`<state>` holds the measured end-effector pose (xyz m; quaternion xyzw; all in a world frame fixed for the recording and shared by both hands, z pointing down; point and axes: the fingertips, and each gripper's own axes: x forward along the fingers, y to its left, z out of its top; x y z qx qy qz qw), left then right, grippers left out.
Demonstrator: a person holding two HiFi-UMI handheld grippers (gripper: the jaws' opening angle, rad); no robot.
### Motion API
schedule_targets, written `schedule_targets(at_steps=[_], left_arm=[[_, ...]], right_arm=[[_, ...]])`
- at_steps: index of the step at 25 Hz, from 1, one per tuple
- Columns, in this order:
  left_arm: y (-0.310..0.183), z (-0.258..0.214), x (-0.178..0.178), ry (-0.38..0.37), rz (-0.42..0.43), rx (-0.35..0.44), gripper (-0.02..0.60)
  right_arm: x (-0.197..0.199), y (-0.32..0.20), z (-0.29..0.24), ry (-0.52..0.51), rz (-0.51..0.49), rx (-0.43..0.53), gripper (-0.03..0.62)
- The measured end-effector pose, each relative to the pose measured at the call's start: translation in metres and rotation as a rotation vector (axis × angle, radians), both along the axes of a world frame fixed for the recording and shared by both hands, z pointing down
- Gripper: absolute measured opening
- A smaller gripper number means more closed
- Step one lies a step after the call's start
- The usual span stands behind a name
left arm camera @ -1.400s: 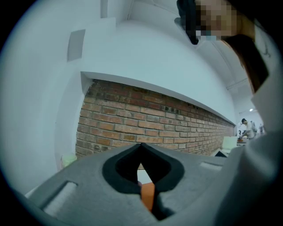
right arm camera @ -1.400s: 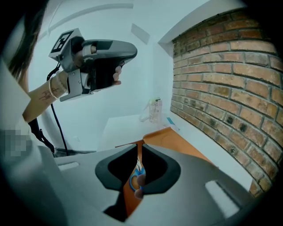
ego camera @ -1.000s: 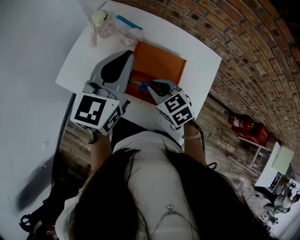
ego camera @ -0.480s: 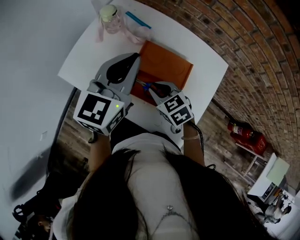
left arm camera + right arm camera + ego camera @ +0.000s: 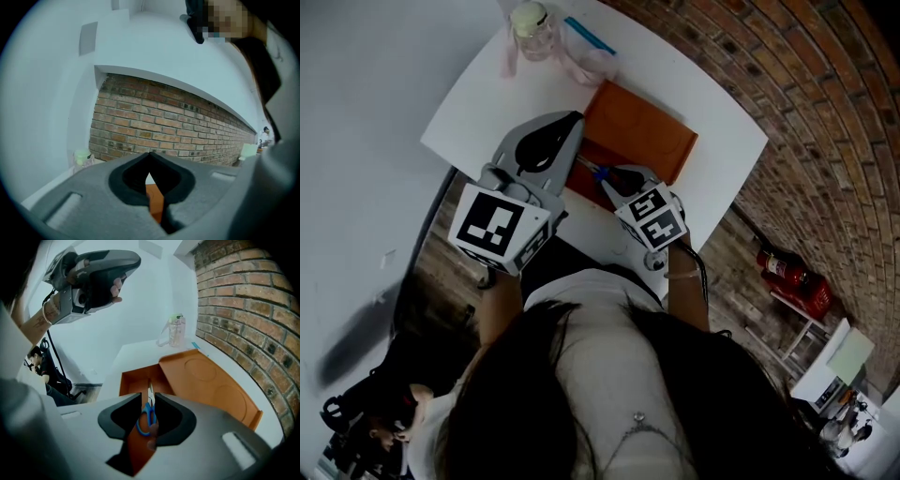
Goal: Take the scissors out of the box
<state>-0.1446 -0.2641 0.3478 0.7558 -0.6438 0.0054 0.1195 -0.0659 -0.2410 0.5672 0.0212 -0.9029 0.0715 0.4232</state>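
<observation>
Right gripper view, lower centre: just opening right gripper [image 5: 149,397] around scissors [image 5: 146,418] in box [image 5: 131,380], seemingly not pinching; holding left gripper [image 5: 150,155] closed, empty.

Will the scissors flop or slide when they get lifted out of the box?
Probably stiff, not floppy: the scissors have thin metal blades. Their blue handles look smooth, so they may slip a bit. They lie slim in the orange box, so likely light.
</observation>
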Motion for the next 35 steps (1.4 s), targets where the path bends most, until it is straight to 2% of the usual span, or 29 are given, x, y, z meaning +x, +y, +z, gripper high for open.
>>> schedule_targets(at_steps=[19, 25, 35], left_arm=[[-0.002, 0.024, -0.009, 0.003, -0.022, -0.068, 0.0], [-0.003, 0.024, -0.01, 0.025, -0.035, -0.059, 0.0], [-0.005, 0.035, -0.007, 0.025, -0.021, -0.091, 0.0]], right_arm=[[0.003, -0.002, 0.039, 0.117, -0.041, -0.048, 0.126], [0.003, 0.0, 0.049, 0.138, -0.057, -0.058, 0.127], [0.005, 0.004, 0.06, 0.181, -0.079, -0.052, 0.132]])
